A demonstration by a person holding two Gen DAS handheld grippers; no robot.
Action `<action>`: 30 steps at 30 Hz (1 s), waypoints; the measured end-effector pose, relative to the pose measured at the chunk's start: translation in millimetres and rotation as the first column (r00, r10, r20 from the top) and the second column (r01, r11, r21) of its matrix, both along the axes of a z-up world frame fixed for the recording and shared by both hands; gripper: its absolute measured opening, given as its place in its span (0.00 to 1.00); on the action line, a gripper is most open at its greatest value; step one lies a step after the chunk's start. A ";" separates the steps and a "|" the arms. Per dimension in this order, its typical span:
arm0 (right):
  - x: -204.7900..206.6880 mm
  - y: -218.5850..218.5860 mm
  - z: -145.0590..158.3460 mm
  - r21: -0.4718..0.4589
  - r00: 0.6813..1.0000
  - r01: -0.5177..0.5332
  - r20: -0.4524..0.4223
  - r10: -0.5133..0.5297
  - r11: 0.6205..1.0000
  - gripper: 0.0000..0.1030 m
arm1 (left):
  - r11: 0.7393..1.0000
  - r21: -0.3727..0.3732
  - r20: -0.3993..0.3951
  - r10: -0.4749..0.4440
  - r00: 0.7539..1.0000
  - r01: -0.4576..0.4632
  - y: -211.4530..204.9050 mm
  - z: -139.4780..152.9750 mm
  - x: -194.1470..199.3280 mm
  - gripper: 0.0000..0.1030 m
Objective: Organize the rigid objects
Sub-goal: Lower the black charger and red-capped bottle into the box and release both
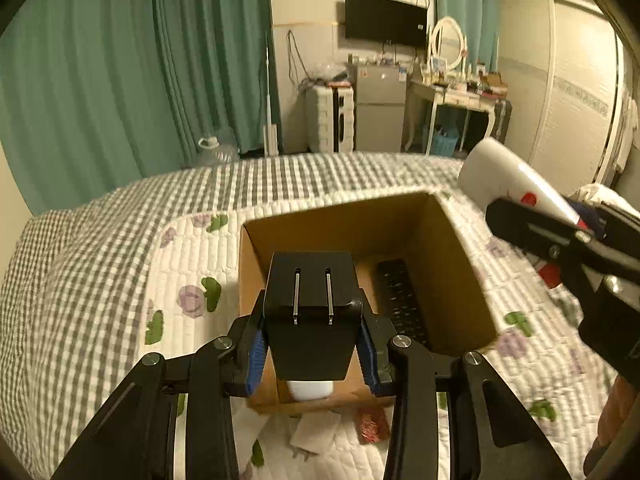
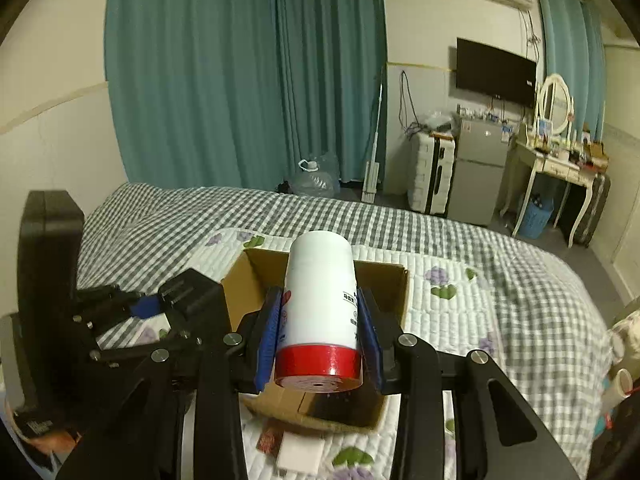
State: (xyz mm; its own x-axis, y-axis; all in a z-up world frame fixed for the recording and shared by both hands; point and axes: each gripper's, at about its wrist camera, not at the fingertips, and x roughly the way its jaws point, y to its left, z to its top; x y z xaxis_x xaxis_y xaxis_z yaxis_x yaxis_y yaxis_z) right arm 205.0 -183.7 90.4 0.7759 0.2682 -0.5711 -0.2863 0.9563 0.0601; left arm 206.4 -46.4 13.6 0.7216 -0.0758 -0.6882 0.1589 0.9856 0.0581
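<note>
White item (image 1: 310, 390) mostly behind black charger (image 1: 311, 312)

So the right gripper (image 2: 318, 334) has its blue pads (image 2: 267, 340) clamped on a white bottle (image 2: 320, 304) with a red cap (image 2: 318, 366), cap end toward the camera. The bottle hangs right over the open cardboard box (image 2: 394, 292), which sits on the quilted bed (image 2: 500, 288). Left of the box, the left gripper (image 2: 120, 312) is holding something tall and black (image 2: 46, 280). Just in front of the box there's a white paper scrap (image 2: 300, 454) lying on the bed.
</note>
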 end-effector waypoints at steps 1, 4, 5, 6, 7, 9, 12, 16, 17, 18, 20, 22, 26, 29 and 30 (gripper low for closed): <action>7.4 0.8 -6.8 0.003 1.000 0.003 -0.009 -0.003 1.000 0.35 | 1.000 0.009 -0.014 0.003 1.000 -0.003 -0.1 -9.7 8.9 0.37; 24.2 0.5 -29.4 0.014 0.999 0.011 -0.040 -0.010 1.000 0.35 | 1.000 0.017 -0.044 0.009 0.999 -0.008 0.8 -30.8 24.8 0.37; 29.7 0.6 -38.0 0.016 0.999 0.016 -0.052 -0.015 1.000 0.35 | 1.000 0.017 -0.049 0.010 0.999 -0.010 1.4 -35.7 28.3 0.37; 30.9 -1.4 -43.3 0.017 0.998 0.018 -0.059 -0.017 1.000 0.35 | 1.000 0.018 -0.053 0.013 0.999 -0.012 1.9 -40.2 31.6 0.37; 34.3 -1.8 -50.2 0.019 0.997 0.019 -0.069 -0.017 1.000 0.35 | 1.000 0.020 -0.059 0.015 0.998 -0.013 2.2 -46.0 35.7 0.37; 36.5 -6.0 -61.5 0.021 0.996 0.019 -0.083 -0.017 1.000 0.35 | 1.000 0.024 -0.067 0.014 0.998 -0.013 1.6 -52.5 40.0 0.37; 41.5 -10.4 -71.6 0.020 0.995 0.019 -0.094 -0.017 1.000 0.35 | 0.999 0.032 -0.073 0.014 0.997 -0.012 -1.5 -58.2 44.0 0.37; 43.8 -14.9 -78.1 0.025 0.994 0.022 -0.105 -0.019 0.999 0.35 | 0.999 0.038 -0.081 0.011 0.997 -0.008 -6.2 -61.0 46.3 0.38; 43.4 -16.6 -78.1 0.026 0.994 0.024 -0.106 -0.021 0.999 0.35 | 0.999 0.042 -0.091 0.020 0.996 -0.017 -6.8 -61.2 47.2 0.39; 43.2 -17.9 -77.6 0.027 0.994 0.027 -0.106 -0.024 0.999 0.35 | 0.999 0.044 -0.100 0.032 0.994 -0.027 -6.4 -61.5 48.1 0.40; 43.8 -20.3 -75.8 0.032 0.994 0.034 -0.106 -0.031 0.999 0.35 | 0.998 0.053 -0.053 0.048 0.997 -0.046 -6.0 -51.8 42.5 0.43; 44.8 -21.2 -72.5 0.034 0.994 0.038 -0.106 -0.034 0.999 0.35 | 0.997 0.064 -0.019 0.048 0.999 -0.047 -4.5 -41.4 38.0 0.47; 47.4 -19.6 -69.7 0.032 0.994 0.043 -0.103 -0.040 0.999 0.35 | 0.997 0.049 0.031 0.062 0.998 -0.064 7.1 -17.7 28.8 0.48; 54.3 -9.8 -76.4 0.022 0.993 0.033 -0.113 -0.031 0.999 0.35 | 0.997 0.021 0.050 0.072 0.996 -0.073 19.5 -7.2 20.9 0.47; 55.9 -6.5 -79.6 0.018 0.993 0.029 -0.117 -0.027 0.999 0.35 | 0.997 0.017 0.054 0.076 0.996 -0.077 22.0 -5.0 18.9 0.47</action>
